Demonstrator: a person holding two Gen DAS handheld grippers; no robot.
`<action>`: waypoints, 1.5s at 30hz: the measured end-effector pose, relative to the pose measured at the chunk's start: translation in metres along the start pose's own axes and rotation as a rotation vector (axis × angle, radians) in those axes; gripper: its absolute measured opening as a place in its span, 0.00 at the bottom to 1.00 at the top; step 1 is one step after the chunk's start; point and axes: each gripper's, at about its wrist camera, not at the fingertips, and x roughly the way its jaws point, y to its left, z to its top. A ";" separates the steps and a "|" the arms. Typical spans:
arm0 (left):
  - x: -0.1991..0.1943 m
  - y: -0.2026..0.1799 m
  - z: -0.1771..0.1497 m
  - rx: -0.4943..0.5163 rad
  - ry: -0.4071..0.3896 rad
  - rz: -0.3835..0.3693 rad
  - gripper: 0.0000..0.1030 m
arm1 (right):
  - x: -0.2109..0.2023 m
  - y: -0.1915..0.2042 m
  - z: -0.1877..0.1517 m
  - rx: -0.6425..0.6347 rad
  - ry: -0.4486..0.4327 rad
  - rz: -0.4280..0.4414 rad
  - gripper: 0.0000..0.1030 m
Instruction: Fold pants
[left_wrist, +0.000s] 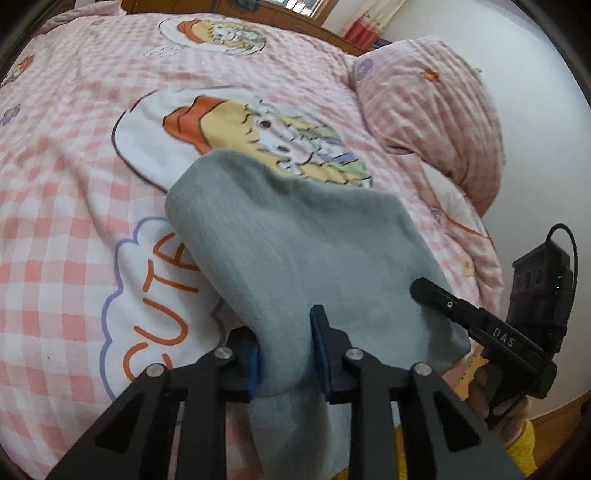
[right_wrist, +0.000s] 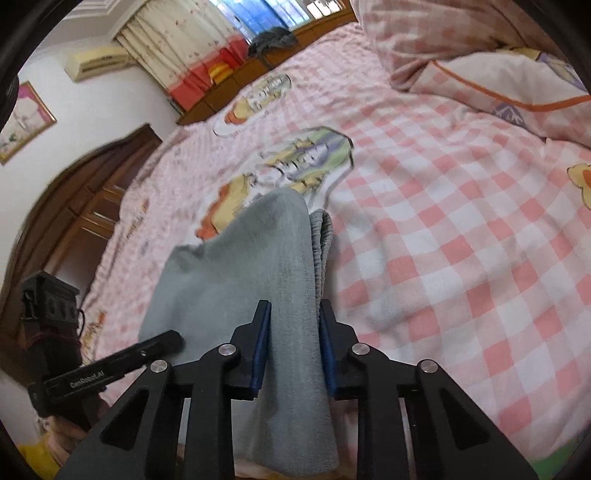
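- Pants (left_wrist: 295, 240): grey, lying mid-frame on the pink checked bed (left_wrist: 74, 184), near edge bunched up.
- Left gripper (left_wrist: 286, 354): bottom centre, pads clamped on the pants' edge.
- Right gripper (right_wrist: 293, 347): bottom centre, likewise pinching the pants' fabric.

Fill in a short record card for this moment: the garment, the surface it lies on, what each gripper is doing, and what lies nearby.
garment: grey pants, folded into a band, far end lying on the bed
surface: pink checked bedspread with cartoon prints
left gripper: jaws shut on the near edge of the pants
right gripper: jaws shut on the same near edge, beside the left one
nearby: pink checked pillow at the far right
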 end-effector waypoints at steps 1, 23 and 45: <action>-0.003 -0.002 0.001 0.010 -0.005 -0.007 0.22 | -0.005 0.005 0.000 -0.007 -0.016 0.006 0.24; -0.075 0.006 0.020 0.019 -0.117 -0.057 0.19 | -0.033 0.085 0.010 -0.129 -0.081 0.063 0.23; -0.179 0.174 0.043 -0.097 -0.230 0.102 0.19 | 0.088 0.249 -0.011 -0.254 0.041 0.228 0.23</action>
